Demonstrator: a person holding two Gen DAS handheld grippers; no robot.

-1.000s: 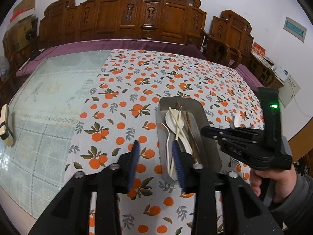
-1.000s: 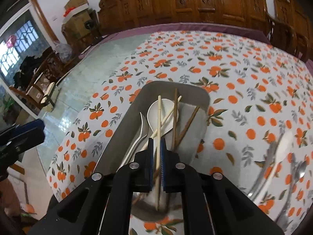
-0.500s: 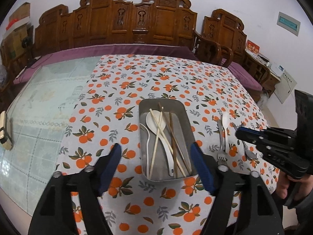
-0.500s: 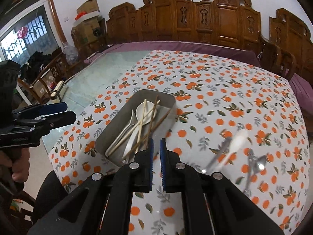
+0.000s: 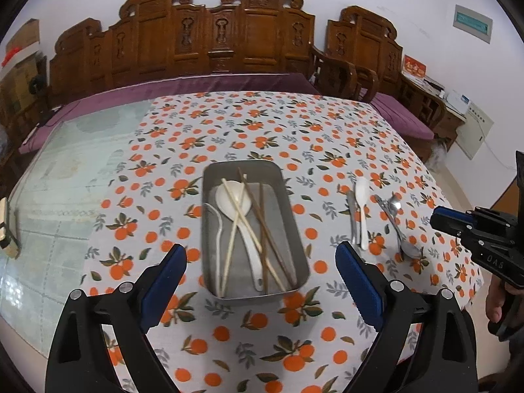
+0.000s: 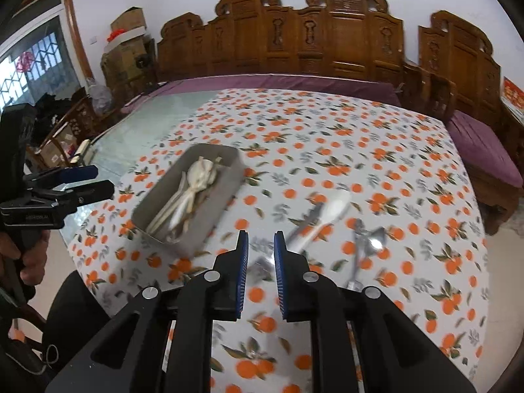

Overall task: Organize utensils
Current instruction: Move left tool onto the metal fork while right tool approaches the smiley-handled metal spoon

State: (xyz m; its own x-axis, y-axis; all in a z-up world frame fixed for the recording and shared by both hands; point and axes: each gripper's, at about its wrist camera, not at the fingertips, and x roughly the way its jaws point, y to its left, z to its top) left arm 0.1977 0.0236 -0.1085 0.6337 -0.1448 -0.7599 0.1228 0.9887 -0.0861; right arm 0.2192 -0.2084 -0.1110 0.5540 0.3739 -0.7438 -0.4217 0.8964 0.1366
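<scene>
Tray (image 5: pixel 294 226) holds chopsticks and spoons; four utensils (image 5: pixel 360 216) remain at three o'clock; left gripper (image 5: pixel 260 278) wide, right gripper (image 6: pixel 261 271) narrow, both empty

"OAS" in pale letters on the right tool (image 5: pixel 440 217) body

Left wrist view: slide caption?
Open left gripper above rectangular metal tray of chopsticks and spoons; loose cutlery on orange-print tablecloth.
</scene>
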